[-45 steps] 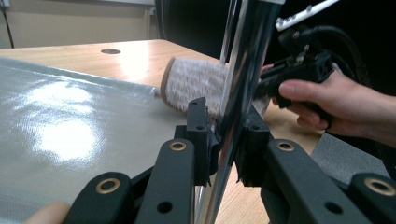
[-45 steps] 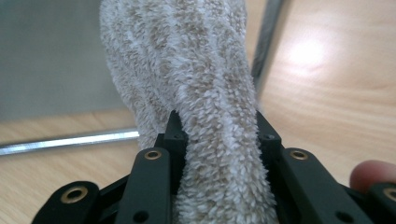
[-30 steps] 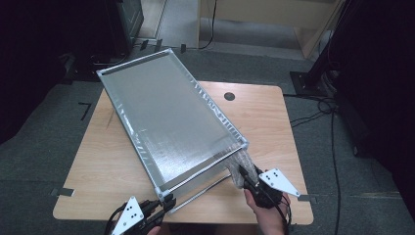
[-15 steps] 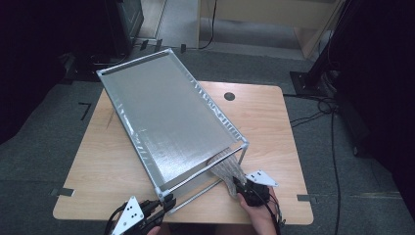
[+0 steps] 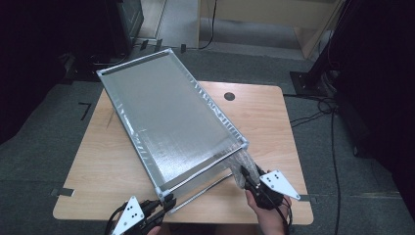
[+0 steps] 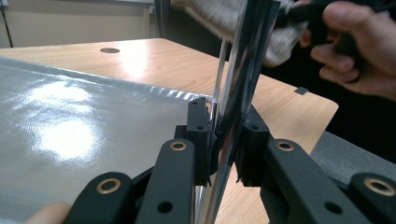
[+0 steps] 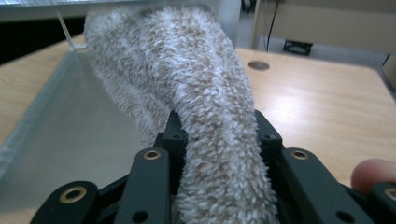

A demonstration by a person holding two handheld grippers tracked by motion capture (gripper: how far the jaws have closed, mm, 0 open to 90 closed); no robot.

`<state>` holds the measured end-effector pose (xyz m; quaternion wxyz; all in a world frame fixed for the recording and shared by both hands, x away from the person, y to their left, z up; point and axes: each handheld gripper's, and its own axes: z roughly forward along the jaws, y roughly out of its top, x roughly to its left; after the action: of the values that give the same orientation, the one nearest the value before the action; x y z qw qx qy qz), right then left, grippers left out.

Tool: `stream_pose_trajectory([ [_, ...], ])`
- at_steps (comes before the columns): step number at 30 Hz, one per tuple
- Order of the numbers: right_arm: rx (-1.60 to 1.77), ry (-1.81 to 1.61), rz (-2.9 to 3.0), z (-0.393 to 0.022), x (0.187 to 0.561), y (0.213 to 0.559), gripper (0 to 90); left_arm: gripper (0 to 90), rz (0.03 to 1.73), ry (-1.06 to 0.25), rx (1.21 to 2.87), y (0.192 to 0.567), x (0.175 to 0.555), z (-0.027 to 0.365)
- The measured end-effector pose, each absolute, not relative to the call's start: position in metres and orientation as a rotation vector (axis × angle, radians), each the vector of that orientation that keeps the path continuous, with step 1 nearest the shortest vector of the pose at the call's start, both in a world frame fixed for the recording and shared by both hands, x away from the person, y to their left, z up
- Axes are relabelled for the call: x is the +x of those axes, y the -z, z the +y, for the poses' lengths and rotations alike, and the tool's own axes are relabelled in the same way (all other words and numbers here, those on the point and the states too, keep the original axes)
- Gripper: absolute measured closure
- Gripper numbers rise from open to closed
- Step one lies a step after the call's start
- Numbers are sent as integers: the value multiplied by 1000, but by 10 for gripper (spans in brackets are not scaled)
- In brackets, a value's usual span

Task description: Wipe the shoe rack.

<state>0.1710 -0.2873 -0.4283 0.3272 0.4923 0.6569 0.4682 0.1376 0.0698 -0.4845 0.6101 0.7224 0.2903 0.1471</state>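
Left gripper [image 5: 164, 203] clamps the tray [image 5: 171, 122] by its near corner; right gripper [image 5: 252, 183], clenching the fuzzy cloth [image 7: 205, 107], sits just beside the other near corner.

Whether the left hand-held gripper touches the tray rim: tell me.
Touching. The left gripper view shows the left hand-held gripper with both black pads pressed against the shiny metal tray rim, no gap on either side.
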Motion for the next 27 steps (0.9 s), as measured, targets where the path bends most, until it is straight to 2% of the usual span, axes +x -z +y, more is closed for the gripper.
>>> stream_pose_trajectory([
  [3,1290,-1218,1751,-292,172,429,662,789,673,-340,1667,484,138,70],
  [14,1426,-987,1989,-311,193,490,657,791,660,-331,1678,484,139,69],
  [21,1468,-908,1958,-344,194,483,659,791,655,-329,1682,484,139,69],
  [27,1674,-850,1702,-379,195,486,665,790,657,-329,1679,484,140,70],
])
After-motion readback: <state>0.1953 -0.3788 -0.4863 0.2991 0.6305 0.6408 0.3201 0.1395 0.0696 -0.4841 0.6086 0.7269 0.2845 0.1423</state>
